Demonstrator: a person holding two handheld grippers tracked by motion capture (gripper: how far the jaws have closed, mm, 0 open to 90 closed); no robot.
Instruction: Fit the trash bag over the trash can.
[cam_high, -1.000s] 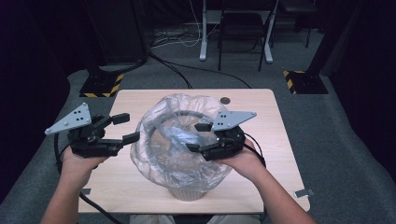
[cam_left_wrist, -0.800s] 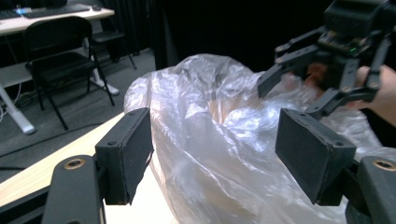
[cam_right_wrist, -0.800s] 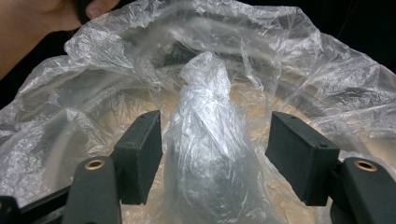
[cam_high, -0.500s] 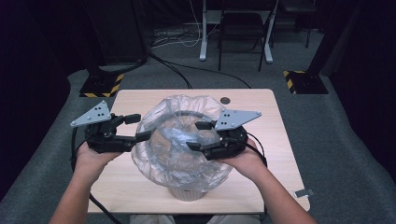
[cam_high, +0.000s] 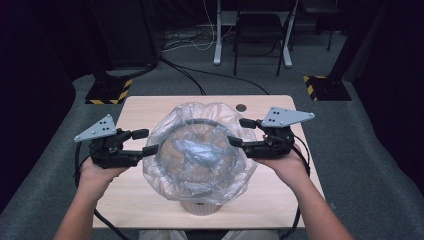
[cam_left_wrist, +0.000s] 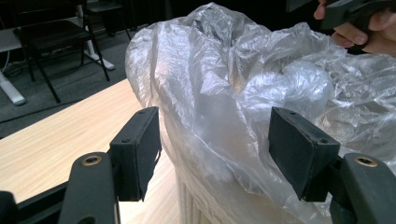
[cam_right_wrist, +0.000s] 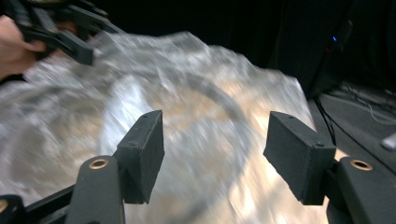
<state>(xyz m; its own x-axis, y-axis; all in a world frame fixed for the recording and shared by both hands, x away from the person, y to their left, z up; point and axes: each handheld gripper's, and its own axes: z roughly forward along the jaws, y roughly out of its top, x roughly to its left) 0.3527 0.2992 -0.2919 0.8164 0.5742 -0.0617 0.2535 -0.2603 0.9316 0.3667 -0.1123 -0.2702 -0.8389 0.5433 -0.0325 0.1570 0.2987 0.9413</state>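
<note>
Risked tearing or dragging the clear plastic bag (cam_high: 200, 150), draped over the bin (cam_high: 201, 206) at the counter's (cam_high: 145, 107) near middle, with left tongs (cam_high: 149, 142) just closing, unclenched, around its film; right tongs (cam_high: 241, 132) released beside it.

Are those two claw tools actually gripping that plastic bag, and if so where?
Not yet. The left gripper stands open with a fold of the clear plastic bag between its jaws, unpinched. Its jaws have just been closing. The right gripper is open at the bag's other side.
</note>
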